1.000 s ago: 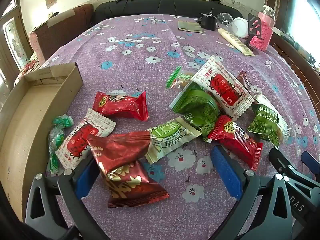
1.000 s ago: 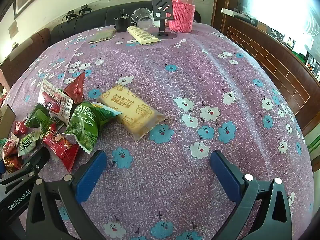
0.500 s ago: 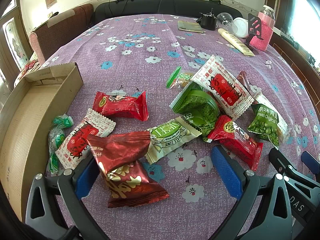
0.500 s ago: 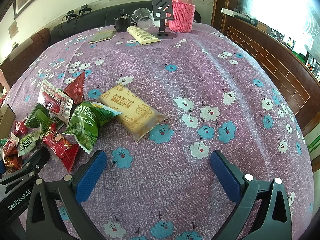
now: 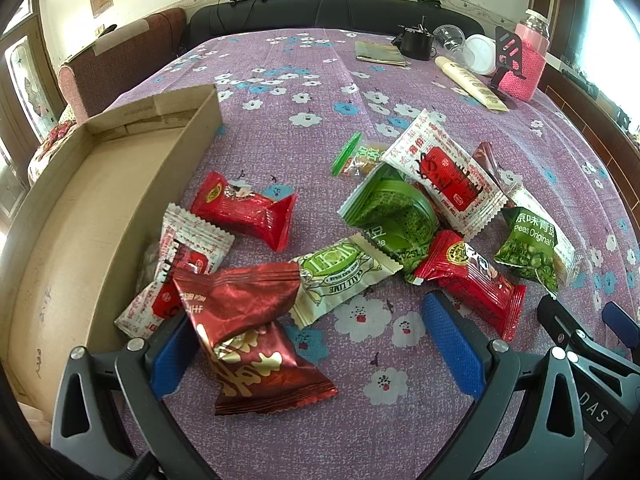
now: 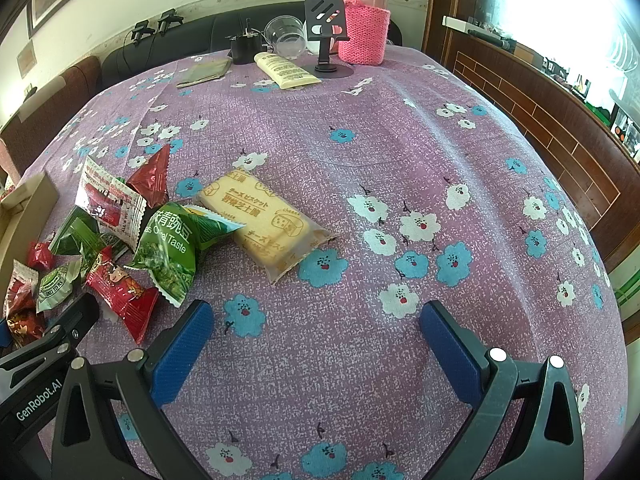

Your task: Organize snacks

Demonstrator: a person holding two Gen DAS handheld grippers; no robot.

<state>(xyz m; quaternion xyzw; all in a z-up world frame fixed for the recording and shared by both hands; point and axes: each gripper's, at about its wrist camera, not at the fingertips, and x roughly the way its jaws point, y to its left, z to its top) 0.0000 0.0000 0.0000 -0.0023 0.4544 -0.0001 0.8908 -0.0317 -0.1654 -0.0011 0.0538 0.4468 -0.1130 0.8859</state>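
Left tongs (image 5: pixel 316 338): spread wide, gripping nothing. A dark red foil packet (image 5: pixel 252 332) with gold characters lies crumpled between the blue pads, its lower end flared, close against the left-hand pad; whether they touch cannot be told.

Right tongs (image 6: pixel 316 344): likewise wide open and empty, over bare purple floral cloth on the worktop (image 6: pixel 400 152).

Snacks, left part of the worktop, loosely heaped:
- A white sachet with a red panel (image 5: pixel 180 264) leans on the wall of the cardboard box (image 5: pixel 80 216), which sits at the left edge. The sachet partly hides a small item behind it, unidentifiable.
- A bright red sachet (image 5: pixel 248 212) lies flat just beside the box.
- A cream and green lime sachet (image 5: pixel 344 276) has one end tucked under the dark red foil packet.
- A green pouch (image 5: pixel 392 212) is overlapped by a larger white and red sachet (image 5: pixel 444 176).
- A second bright red sachet (image 5: pixel 472 280) lies near the right-hand pad of the left tongs.
- A green pea packet (image 6: pixel 172 248), puffed, rests over one end of a pale yellow cheese biscuit pack (image 6: pixel 264 220), which lies flat towards the middle of the worktop.

Far edge: a pink knitted-sleeve flask (image 6: pixel 366 20), a phone stand (image 6: pixel 326 40), a cream tube (image 6: pixel 286 70).
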